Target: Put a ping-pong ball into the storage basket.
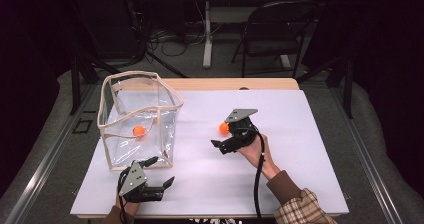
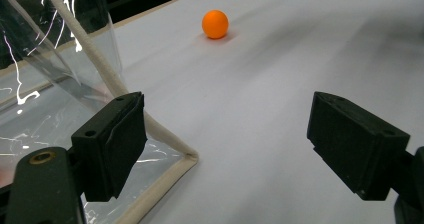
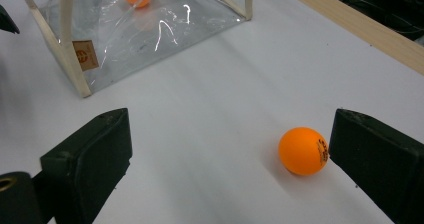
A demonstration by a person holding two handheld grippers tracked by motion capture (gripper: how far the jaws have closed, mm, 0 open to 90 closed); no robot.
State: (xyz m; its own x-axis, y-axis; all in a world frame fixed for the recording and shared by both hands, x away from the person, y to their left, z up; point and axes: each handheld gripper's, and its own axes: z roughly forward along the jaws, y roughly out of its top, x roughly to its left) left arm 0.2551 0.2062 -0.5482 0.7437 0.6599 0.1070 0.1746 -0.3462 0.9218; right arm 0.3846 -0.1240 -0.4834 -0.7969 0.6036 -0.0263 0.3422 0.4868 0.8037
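Right gripper (image 3: 225, 159) fingers spread; ball (image 3: 303, 151) sits off-centre at 3 o'clock, touching one finger. Ball can be knocked away on closing. Left gripper (image 2: 225, 149) fingers spread, nothing held.

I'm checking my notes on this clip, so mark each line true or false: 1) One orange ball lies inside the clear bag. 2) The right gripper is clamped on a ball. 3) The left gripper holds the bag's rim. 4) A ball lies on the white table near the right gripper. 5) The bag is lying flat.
1) True: an orange ball lies inside the clear bag.
2) False: the right gripper is open, with the ball beside one jaw.
3) False: the left gripper is open, next to the bag's bottom corner.
4) True: the second ball lies on the table.
5) False: it stands upright and open.
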